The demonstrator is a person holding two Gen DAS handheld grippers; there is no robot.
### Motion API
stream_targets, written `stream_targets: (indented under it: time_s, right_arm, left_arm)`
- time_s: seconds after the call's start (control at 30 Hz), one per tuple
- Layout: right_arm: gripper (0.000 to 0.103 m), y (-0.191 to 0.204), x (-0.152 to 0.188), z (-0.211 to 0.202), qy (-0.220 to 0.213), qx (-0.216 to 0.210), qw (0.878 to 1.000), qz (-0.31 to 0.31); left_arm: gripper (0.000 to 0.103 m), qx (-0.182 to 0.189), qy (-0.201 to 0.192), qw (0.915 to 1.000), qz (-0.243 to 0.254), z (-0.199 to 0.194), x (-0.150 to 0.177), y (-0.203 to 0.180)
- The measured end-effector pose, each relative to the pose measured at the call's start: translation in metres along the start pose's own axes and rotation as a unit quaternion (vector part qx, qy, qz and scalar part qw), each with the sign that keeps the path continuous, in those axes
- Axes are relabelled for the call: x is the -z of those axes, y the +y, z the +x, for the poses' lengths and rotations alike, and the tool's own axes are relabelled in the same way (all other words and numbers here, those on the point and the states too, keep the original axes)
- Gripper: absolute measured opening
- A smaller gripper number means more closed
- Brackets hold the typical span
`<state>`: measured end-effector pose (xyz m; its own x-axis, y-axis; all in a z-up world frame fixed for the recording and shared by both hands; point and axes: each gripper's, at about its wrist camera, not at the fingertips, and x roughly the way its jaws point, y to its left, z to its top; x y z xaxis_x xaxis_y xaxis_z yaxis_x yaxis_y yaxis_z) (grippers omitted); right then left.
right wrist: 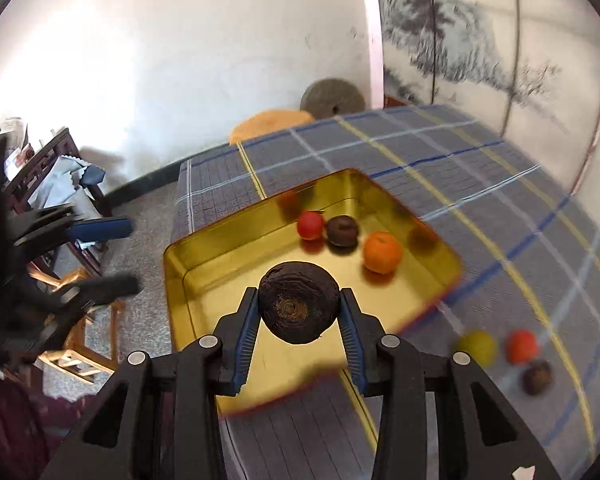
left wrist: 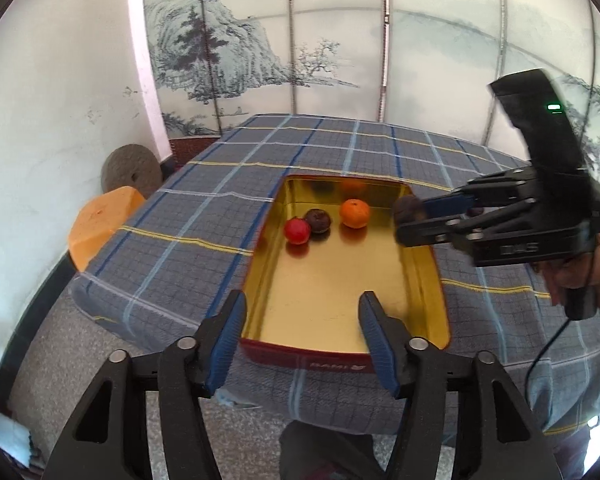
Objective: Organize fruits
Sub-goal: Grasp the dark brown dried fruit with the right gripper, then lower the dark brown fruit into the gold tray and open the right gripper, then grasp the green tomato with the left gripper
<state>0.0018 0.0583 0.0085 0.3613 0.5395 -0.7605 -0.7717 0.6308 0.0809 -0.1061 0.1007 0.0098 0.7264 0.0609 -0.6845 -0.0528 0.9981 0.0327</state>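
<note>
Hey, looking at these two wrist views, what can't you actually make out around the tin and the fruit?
- Left wrist: the dark fruit in the right claw is blurred and half hidden by its fingers.
- Left wrist: lettering on the tin is too small to read.
- Right wrist: three loose fruits on the cloth are motion-blurred; kinds unclear.
- Right wrist: the left claw is blurred.

walls: white plaster (right wrist: 180, 60) | screen: ink-landscape panels (left wrist: 260, 52) ahead | bench: blue plaid cloth (left wrist: 204, 200) | floor: grey speckled (right wrist: 148, 208) | millstone (left wrist: 131, 168), orange stool (left wrist: 100, 224) | dark wooden chair (right wrist: 56, 176) left
</note>
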Motion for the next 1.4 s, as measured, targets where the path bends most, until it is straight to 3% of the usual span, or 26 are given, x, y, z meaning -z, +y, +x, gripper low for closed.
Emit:
stream_targets:
  time_s: [0.23, 0.5, 0.6, 0.8, 0.9, 1.03, 1.13, 1.27, 1.4]
  right_arm:
    - [0.037, 0.005, -0.023, 0.063, 0.05, 0.012, 0.998, 0.026]
    - [0.041, -0.004, -0.04, 0.09, 0.054, 0.025, 0.996, 0.063]
    - [0.058, -0.009, -0.044, 0.083, 0.018, 0.011, 0.996, 0.087]
    - [0.069, -0.013, -0.04, 0.027, -0.092, -0.003, 0.99, 0.109]
    - [0.077, -0.013, -0.015, -0.015, -0.13, 0.01, 0.985, 0.11]
    - [0.086, -0.021, 0.049, -0.072, -0.149, 0.087, 0.979, 0.107]
    - [0.086, -0.041, 0.108, -0.104, -0.115, 0.174, 0.971, 0.121]
    - [0.086, -0.079, 0.187, -0.145, -0.065, 0.272, 0.944, 0.175]
    - [0.086, -0.11, 0.244, -0.175, -0.053, 0.309, 0.919, 0.237]
  left_arm:
    - [0.071, -0.021, -0.003, 0.9997, -0.012, -0.005, 0.006, 0.02]
    - [0.073, -0.033, 0.001, 0.9994, -0.009, -0.005, 0.012, 0.025]
    - [0.074, -0.038, 0.003, 0.9992, -0.008, -0.006, 0.013, 0.026]
    - [0.076, -0.039, 0.009, 0.9992, -0.006, -0.005, 0.013, 0.022]
    - [0.077, -0.032, 0.009, 0.9994, 0.004, -0.005, 0.013, 0.016]
    - [0.077, 0.016, 0.008, 0.9994, 0.03, -0.008, 0.009, -0.004]
    - [0.077, 0.05, 0.005, 0.9968, 0.062, -0.009, 0.005, -0.029]
    - [0.077, 0.101, 0.012, 0.9894, 0.104, -0.005, -0.004, -0.072]
    - [0.077, 0.163, 0.028, 0.9791, 0.119, 0.009, -0.021, -0.115]
